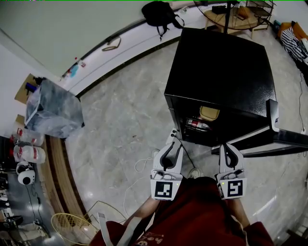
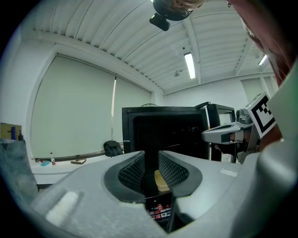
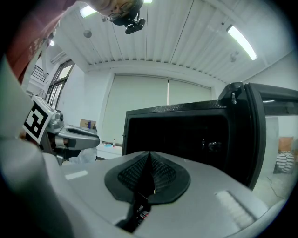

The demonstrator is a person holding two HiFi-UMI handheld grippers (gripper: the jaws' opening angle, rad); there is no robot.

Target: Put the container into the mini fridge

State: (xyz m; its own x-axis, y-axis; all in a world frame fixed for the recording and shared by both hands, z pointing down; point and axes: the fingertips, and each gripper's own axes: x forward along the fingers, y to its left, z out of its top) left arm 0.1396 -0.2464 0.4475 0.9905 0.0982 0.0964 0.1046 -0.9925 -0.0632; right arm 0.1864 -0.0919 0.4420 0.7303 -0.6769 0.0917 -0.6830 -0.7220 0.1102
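The black mini fridge (image 1: 221, 72) stands open on the floor, its door (image 1: 284, 139) swung out to the right. Inside, a pale yellow container (image 1: 210, 113) sits on the shelf, above a red-labelled can (image 1: 197, 125). My left gripper (image 1: 173, 136) hangs just outside the opening, jaws apart with nothing between them. Through that gap the left gripper view shows the container (image 2: 161, 181) and the can (image 2: 159, 210). My right gripper (image 1: 227, 148) is level with it near the door, pads (image 3: 160, 169) pressed together and empty, facing the dark fridge interior (image 3: 186, 135).
A grey bag-lined bin (image 1: 50, 110) stands at the left wall. Near the far wall lie a black backpack (image 1: 161, 13) and a round table (image 1: 231, 19). A white cable (image 1: 139, 166) trails on the marble floor, with a wire basket (image 1: 72, 226) at lower left.
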